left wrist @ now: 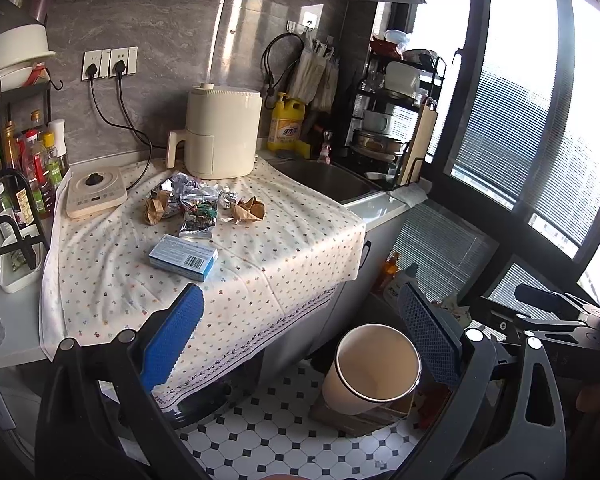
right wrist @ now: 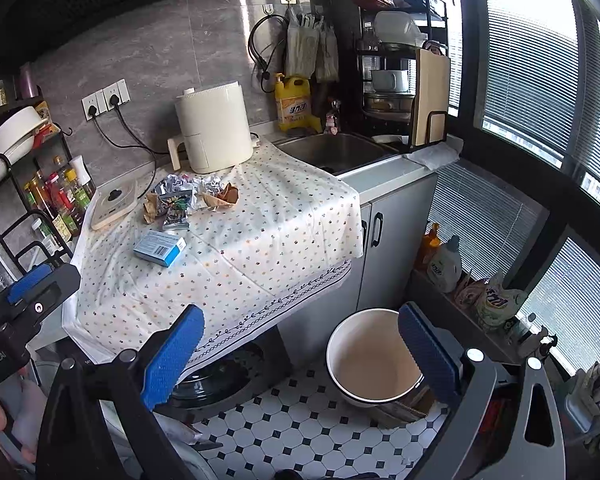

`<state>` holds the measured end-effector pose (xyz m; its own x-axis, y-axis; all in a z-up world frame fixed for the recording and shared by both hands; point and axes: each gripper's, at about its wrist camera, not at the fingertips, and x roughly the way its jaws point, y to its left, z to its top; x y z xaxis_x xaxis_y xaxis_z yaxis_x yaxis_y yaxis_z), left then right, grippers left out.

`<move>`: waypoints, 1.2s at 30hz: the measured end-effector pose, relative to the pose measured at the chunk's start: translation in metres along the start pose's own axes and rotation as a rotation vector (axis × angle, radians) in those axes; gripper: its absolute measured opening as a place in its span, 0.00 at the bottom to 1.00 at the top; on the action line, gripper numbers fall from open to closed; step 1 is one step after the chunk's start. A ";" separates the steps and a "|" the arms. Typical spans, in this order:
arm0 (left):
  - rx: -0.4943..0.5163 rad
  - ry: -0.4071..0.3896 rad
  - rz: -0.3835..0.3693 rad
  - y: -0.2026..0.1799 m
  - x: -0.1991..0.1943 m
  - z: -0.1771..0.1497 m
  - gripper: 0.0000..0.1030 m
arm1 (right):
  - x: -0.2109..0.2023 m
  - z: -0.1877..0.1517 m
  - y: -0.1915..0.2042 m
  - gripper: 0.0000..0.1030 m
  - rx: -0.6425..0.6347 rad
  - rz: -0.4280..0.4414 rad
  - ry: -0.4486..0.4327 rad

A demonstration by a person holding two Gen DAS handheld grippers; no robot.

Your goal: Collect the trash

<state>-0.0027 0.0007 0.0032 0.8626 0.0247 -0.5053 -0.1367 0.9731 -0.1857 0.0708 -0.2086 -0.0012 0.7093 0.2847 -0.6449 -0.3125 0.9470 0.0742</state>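
Both grippers hovering empty before the cluttered bench.
Left gripper (left wrist: 300,336) and right gripper (right wrist: 302,354) are holding fingers spread wide; crumpled wrappers (left wrist: 198,202) and blue box (left wrist: 183,257) are lying on the cloth, bin (right wrist: 374,358) standing below.

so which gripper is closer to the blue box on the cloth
Left. The left gripper is open at the cloth's front edge, just short of the blue box; the right gripper, also open, sits farther back and more to the right, toward the bin.
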 end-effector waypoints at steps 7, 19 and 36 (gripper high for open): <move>-0.014 -0.005 0.013 0.000 -0.003 -0.003 0.94 | -0.004 -0.001 -0.004 0.93 -0.005 -0.004 0.002; -0.006 -0.007 0.010 -0.001 -0.009 -0.003 0.94 | -0.010 -0.002 -0.007 0.93 -0.003 -0.007 -0.001; 0.013 0.007 -0.006 -0.007 -0.009 -0.007 0.94 | -0.015 -0.007 -0.011 0.92 0.016 -0.028 0.010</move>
<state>-0.0131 -0.0082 0.0038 0.8600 0.0173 -0.5100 -0.1250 0.9761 -0.1777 0.0595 -0.2237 0.0023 0.7116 0.2567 -0.6541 -0.2822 0.9569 0.0685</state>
